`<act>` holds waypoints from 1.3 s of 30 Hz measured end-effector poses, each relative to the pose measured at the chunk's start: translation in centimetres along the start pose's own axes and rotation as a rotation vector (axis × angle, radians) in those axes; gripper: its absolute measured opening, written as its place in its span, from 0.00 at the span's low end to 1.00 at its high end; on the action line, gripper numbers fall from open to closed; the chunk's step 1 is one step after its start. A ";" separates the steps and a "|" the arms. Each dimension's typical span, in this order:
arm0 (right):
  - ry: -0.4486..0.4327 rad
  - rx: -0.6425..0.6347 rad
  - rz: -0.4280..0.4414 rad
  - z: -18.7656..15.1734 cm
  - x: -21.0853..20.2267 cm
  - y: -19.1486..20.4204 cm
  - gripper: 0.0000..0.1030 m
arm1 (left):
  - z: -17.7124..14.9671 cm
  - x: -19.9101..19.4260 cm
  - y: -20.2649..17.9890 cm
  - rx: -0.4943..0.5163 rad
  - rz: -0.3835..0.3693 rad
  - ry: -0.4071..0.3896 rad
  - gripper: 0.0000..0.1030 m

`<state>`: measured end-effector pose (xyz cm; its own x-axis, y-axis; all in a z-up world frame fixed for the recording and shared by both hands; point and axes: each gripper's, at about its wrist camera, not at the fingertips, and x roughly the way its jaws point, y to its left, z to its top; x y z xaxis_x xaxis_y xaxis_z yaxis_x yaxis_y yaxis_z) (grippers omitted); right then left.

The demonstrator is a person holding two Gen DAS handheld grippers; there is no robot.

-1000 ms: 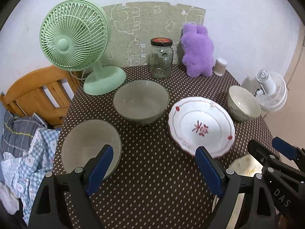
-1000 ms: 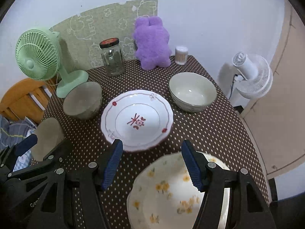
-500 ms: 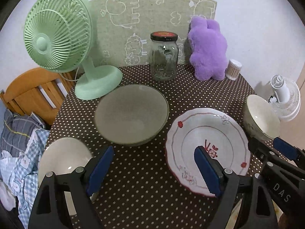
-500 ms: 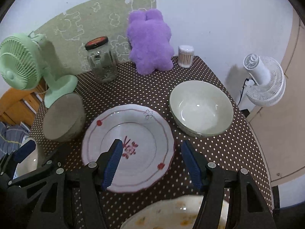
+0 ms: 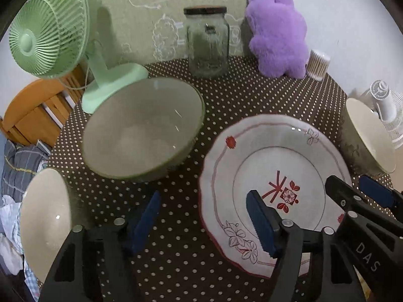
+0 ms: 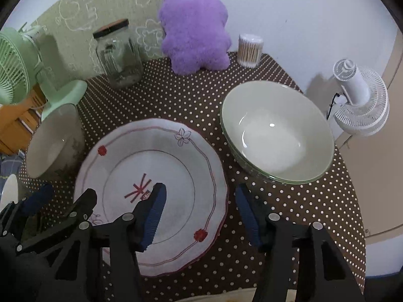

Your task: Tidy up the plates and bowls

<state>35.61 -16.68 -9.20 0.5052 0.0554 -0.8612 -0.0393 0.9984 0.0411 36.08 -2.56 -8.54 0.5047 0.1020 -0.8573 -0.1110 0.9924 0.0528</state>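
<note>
A white plate with red trim (image 5: 272, 166) (image 6: 156, 183) lies mid-table. A grey-green bowl (image 5: 143, 128) (image 6: 54, 143) sits to its left, a pale green bowl (image 6: 277, 130) (image 5: 367, 136) to its right, and a third bowl (image 5: 45, 216) at the near left edge. My left gripper (image 5: 204, 219) is open and empty, straddling the plate's left rim, right pad over the plate. My right gripper (image 6: 201, 211) is open and empty, straddling the plate's right rim. A yellow-flowered plate is almost hidden below the right gripper.
On the dotted brown tablecloth (image 6: 176, 100) at the back stand a green fan (image 5: 50, 30), a glass jar (image 5: 207, 42), a purple plush toy (image 6: 196, 27) and a cotton-swab tub (image 6: 249, 50). A white fan (image 6: 360, 100) stands off the table's right; a wooden chair (image 5: 32, 110) at left.
Both grippers have moved forward and lower over the table toward the red-trimmed plate. The flowered plate has slipped out of view beneath the right gripper. Both stay open.
</note>
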 end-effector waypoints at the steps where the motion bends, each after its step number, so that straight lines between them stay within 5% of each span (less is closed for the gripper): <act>1: 0.009 -0.001 0.003 0.0 0.4 0.0 0.55 | 0.0 0.3 -0.2 0.002 -0.005 0.007 0.65; 7: 0.021 -0.028 -0.021 0.0 1.5 -0.2 0.46 | -0.2 1.2 -1.4 0.042 -0.006 0.031 0.52; 16: 0.041 -0.024 -0.005 -0.3 1.4 0.0 0.45 | -0.4 0.8 -1.2 0.043 0.023 0.042 0.43; 39: 0.062 -0.079 0.052 -4.5 -1.5 4.5 0.45 | -6.2 -2.7 3.5 -0.030 0.065 0.100 0.43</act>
<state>30.79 -12.29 -10.03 0.4469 0.1040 -0.8885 -0.1335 0.9899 0.0487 29.04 0.21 -9.23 0.4076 0.1568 -0.8996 -0.1670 0.9813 0.0953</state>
